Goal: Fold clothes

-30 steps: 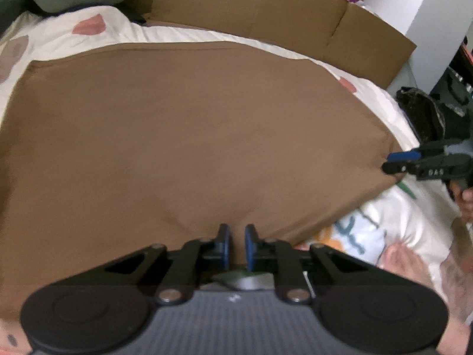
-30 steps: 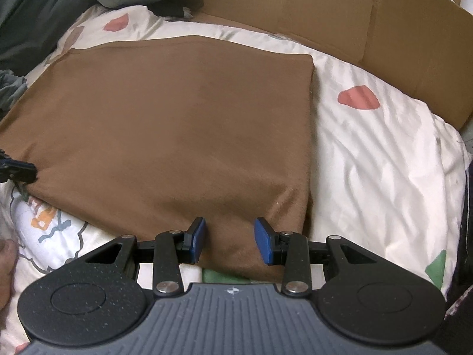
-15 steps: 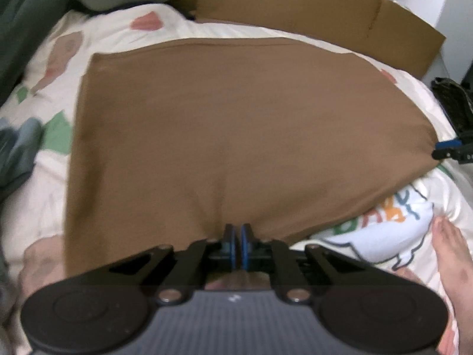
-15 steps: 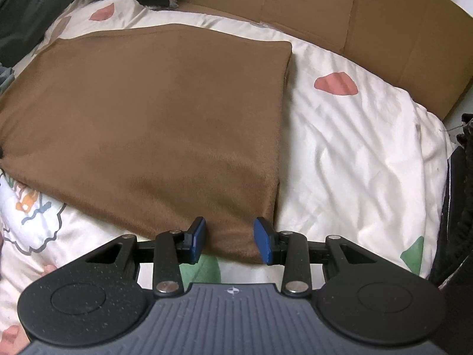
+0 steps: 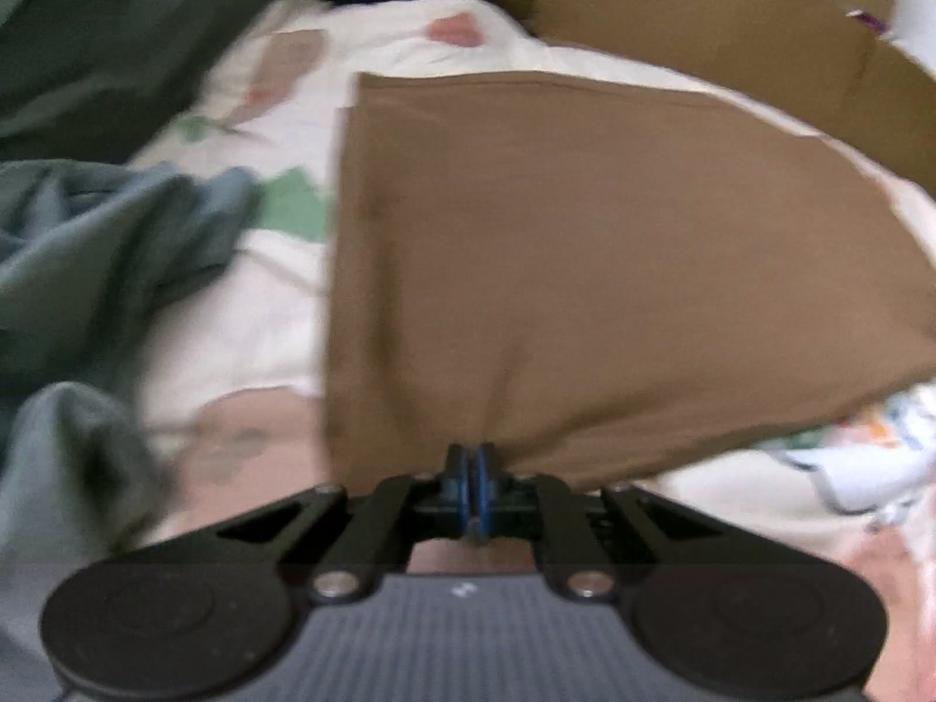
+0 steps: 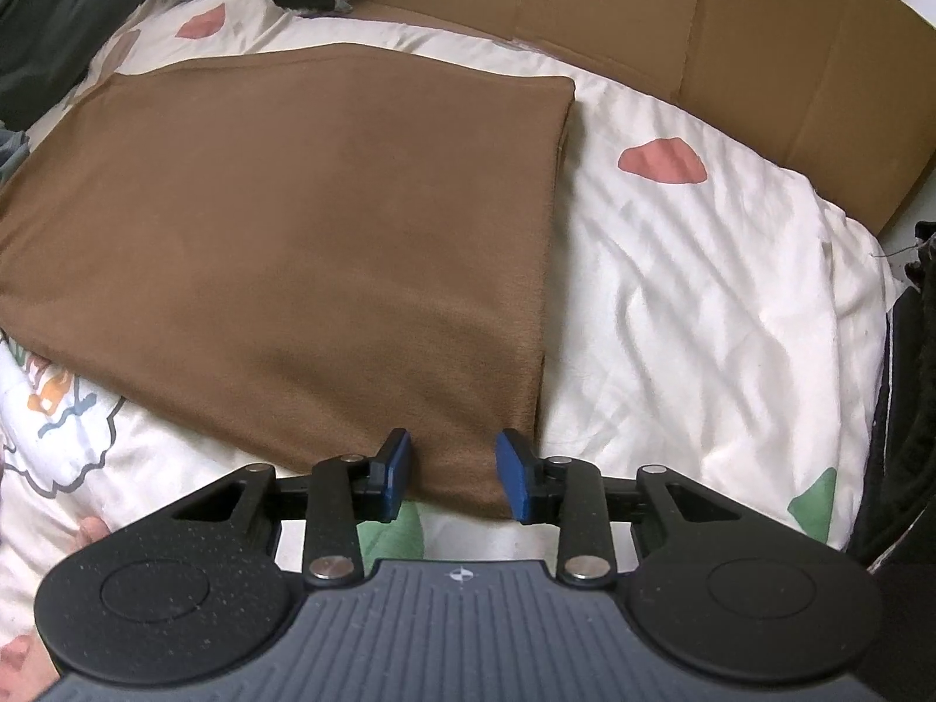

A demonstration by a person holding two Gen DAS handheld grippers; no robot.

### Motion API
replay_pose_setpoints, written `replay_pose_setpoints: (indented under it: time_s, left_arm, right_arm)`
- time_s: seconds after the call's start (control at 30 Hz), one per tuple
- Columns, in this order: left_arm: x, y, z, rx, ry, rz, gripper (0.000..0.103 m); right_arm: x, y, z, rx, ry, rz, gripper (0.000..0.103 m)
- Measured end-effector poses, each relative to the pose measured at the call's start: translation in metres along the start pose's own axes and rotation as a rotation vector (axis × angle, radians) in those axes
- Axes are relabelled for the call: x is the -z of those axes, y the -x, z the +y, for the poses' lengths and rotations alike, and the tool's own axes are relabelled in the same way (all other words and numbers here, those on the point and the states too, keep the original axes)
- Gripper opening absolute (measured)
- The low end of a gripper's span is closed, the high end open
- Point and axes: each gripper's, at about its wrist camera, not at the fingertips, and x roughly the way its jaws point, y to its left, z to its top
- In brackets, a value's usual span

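While the brown cloth (image 6: pixel 304 245) lies flat on the patterned white bedsheet (image 6: pixel 702 304), the left gripper (image 5: pixel 471 468) is clamped tight on its near edge, the fabric puckering into the pinched blue pads. The right gripper (image 6: pixel 451 471) straddles the near right corner of the cloth; its jaws are closing, with the fabric between them but the pads not yet pressing it. Cardboard (image 6: pixel 731 29) stands along the far side, and grey-green clothes (image 5: pixel 111 245) lie bunched at the left.
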Motion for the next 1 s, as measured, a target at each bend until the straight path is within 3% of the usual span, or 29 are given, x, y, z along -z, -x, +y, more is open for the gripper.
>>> replay_pose_setpoints:
  time_s: [0.1,0.27,0.4,0.47,0.53,0.7,0.8,1.0]
  left_arm:
    - [0.005,0.008,0.018,-0.03,0.062,0.002,0.006]
    - [0.007,0.019,0.029,-0.062,0.091,-0.01,0.01]
    - [0.01,0.03,0.046,-0.014,0.252,-0.031,0.031]
    - [0.012,0.033,0.048,0.007,0.278,-0.033,0.039]
    - [0.015,0.034,0.048,0.043,0.308,-0.026,0.04]
    - [0.028,0.023,0.064,0.149,0.501,0.009,0.043]
    - [0.039,0.012,0.071,0.28,0.637,0.022,0.046]
    - [0.049,0.0,0.081,0.373,0.778,-0.007,0.048]
  right_arm:
    - [0.0,0.001,-0.004,0.001,-0.027,0.002,0.028]
    - [0.001,0.006,-0.006,0.017,-0.048,0.01,0.029]
    - [-0.001,0.02,-0.011,-0.048,-0.12,-0.011,0.032]
    - [0.001,0.025,-0.014,-0.091,-0.163,-0.015,0.034]
    - [0.006,0.025,-0.019,-0.128,-0.218,-0.008,0.038]
    - [0.025,0.017,-0.034,-0.206,-0.407,0.03,0.039]
    - [0.04,0.013,-0.046,-0.274,-0.546,0.013,0.045]
    - [0.058,-0.003,-0.065,-0.381,-0.794,-0.039,0.049]
